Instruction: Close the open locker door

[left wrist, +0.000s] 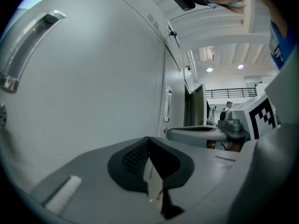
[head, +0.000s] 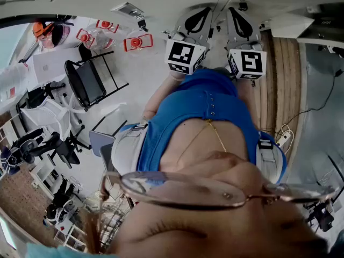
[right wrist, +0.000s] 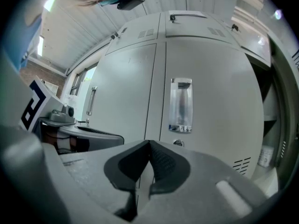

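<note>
Left gripper [left wrist: 149, 146]: jaws together, empty
Right gripper [right wrist: 149, 146]: jaws together, empty
Locker door [right wrist: 210, 78]: ahead of right gripper's jaws

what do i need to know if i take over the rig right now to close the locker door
left gripper: shut, empty, pointed at closed locker fronts.
right gripper: shut, empty, facing the handle of a closed door.
open locker: at the right edge of the right gripper view, shelves showing. Neither gripper touches it.
done: nothing yet.
left: find its door, probably further right, and push it shut.
</note>
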Motion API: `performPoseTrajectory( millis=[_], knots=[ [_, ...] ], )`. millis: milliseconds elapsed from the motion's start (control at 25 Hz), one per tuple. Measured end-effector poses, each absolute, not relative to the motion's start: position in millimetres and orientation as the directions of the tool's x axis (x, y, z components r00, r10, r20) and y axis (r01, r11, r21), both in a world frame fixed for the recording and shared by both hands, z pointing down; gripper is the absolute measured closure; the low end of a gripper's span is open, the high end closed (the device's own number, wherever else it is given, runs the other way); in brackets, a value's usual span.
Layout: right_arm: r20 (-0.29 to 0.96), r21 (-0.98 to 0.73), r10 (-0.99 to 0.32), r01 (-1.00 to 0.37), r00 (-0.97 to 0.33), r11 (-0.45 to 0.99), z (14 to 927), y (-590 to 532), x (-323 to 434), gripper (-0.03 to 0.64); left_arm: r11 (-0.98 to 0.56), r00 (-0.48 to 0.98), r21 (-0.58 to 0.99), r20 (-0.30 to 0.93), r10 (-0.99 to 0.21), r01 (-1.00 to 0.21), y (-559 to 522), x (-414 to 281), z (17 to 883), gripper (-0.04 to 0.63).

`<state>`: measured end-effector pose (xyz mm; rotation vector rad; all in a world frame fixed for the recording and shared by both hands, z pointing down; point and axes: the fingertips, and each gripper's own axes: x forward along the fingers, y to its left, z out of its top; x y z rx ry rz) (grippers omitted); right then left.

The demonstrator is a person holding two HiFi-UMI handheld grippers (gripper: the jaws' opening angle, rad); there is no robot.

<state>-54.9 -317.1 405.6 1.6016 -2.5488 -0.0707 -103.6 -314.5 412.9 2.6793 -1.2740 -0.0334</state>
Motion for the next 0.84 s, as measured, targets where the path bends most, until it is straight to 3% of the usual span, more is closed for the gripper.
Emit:
performPoseTrajectory(
  millis=[840],
  knots=[
    [0.111, 0.119, -0.898, -0.891, -0.426, 0.438, 411.3, -310.2, -61.9, 0.615, -0.629, 0.644, 0.165, 0.055, -0.763, -0.759, -310.0, -108.0, 415.2, 0.598]
  ],
)
